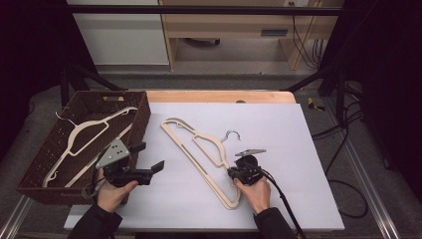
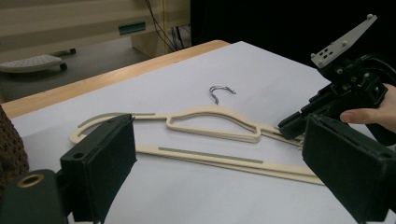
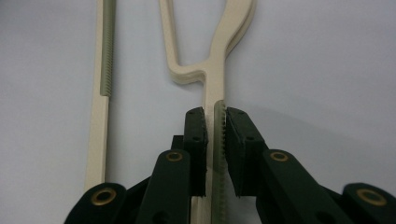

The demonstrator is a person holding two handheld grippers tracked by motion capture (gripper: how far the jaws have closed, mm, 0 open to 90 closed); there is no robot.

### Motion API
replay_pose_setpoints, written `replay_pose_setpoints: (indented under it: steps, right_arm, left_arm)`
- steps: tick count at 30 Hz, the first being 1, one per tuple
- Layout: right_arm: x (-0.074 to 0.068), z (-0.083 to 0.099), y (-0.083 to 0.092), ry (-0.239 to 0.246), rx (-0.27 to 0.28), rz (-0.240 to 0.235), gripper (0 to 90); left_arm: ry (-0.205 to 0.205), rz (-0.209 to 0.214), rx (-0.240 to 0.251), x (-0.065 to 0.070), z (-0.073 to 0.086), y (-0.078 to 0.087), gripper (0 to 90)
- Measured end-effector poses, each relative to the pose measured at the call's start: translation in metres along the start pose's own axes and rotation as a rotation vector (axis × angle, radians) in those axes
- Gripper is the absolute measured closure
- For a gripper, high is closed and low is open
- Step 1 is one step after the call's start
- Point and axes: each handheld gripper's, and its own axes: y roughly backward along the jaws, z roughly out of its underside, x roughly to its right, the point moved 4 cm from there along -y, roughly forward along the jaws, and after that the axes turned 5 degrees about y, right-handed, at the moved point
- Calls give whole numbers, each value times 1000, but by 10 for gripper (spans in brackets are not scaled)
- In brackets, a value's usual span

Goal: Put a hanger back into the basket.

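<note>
The right tongs [image 3: 215, 122] pinch the hanger [image 1: 201, 154] by its thin, stiff, light arm, on the grippy strip. The left tongs [image 1: 149, 158] wait wide open.

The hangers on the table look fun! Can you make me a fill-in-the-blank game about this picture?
1. The right gripper is closed on the arm of the cream ____ lying on the white table.
2. The other hanger lies inside the brown ____.
3. The left gripper has its jaws ____ and holds nothing.
4. The metal hook is silver and ____ in shape.

Missing words: hanger; basket; open; curved
</note>
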Motion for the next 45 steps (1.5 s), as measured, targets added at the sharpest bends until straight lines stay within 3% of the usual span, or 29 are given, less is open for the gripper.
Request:
replay_pose_setpoints:
  steps: [9,15,23,31,39,45]
  right_arm:
    - [3,-4,9,10,57,20,799]
    - [4,-7,18,34,107,23,803]
    - [1,-11,29,41,153,-21,821]
    - [1,-12,33,38,166,-66,827]
    - [0,-12,34,42,169,-69,827]
    - [-1,-12,34,39,174,-71,827]
  left_arm:
    - [-6,11,-13,4,-1,-6,98]
    - [-9,30,-40,12,-8,-23,98]
    - [-2,52,-72,22,-26,-69,99]
    - [34,61,-99,17,-36,-112,116]
    - [-4,41,-152,13,-41,-154,169]
    - [-11,42,-187,9,-40,-182,238]
